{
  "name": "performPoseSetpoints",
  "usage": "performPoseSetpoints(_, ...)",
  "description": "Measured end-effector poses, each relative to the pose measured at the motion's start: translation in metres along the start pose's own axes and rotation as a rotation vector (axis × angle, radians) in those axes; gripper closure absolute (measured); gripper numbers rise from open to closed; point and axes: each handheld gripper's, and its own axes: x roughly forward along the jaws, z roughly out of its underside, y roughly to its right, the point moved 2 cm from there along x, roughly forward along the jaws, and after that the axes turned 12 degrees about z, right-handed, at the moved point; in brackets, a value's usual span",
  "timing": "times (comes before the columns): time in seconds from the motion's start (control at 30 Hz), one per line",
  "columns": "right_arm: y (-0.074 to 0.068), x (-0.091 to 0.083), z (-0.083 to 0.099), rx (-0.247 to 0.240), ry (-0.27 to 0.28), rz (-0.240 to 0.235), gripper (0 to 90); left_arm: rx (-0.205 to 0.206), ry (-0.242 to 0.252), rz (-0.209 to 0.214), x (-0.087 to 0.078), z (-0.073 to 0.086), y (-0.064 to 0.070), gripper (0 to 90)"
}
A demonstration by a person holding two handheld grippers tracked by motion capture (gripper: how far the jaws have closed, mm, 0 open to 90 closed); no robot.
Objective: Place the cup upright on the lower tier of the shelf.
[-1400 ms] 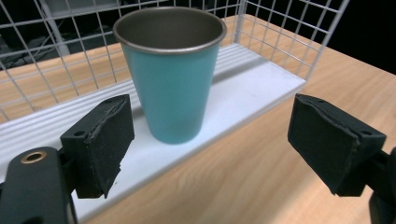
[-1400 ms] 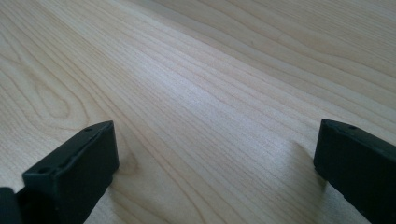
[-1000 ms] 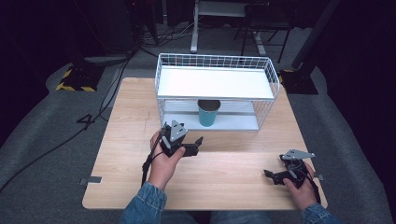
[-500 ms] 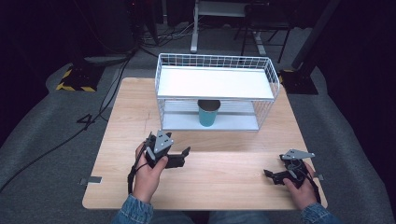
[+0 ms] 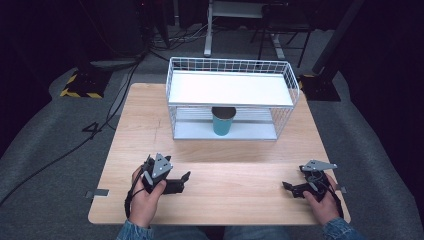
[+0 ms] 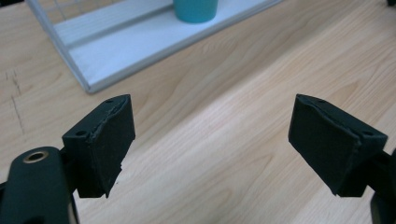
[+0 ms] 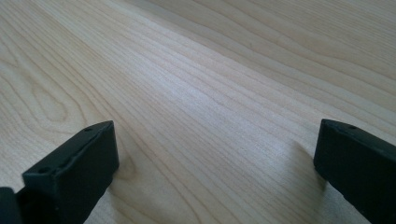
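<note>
Teal cup (image 5: 223, 121) on rack (image 5: 230, 88) shelf, ahead of my left tool (image 5: 176, 183), now pulled back, jaws wide, empty. Right tool (image 5: 291, 189) unmoved, wide, empty. Placement likely done.

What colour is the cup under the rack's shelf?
Teal; the cup shows best in the high view.

You have a pale wooden surface (image 5: 240, 175) in front of you. Toward its far edge, about midway between the side edges, stands a white wire rack (image 5: 231, 100) with a flat white top shelf and a lower white shelf. A teal cup (image 5: 223, 121) stands upright on that lower shelf, under the top one, near the rack's middle. Beyond the far left corner, a yellow-and-black striped block (image 5: 80, 85) lies on the grey floor (image 5: 45, 145), with dark cables (image 5: 107, 117) trailing past it.
</note>
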Motion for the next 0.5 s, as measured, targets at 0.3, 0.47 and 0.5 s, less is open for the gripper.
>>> performPoseSetpoints(0.3, 0.0, 0.0, 0.0, 0.0, 0.0, 0.0, 0.0, -0.026, -0.065, -0.017, 0.002, 0.023, -0.011, 15.5)
performPoseSetpoints(0.47, 0.0, 0.0, 0.0, 0.001, 0.001, -0.001, 0.1, -0.046, -0.101, -0.024, 0.004, 0.033, -0.014, 15.6)
performPoseSetpoints(0.5, 0.0, 0.0, 0.0, 0.001, 0.001, -0.001, 0.0, -0.05, -0.107, -0.024, 0.005, 0.034, -0.015, 15.6)
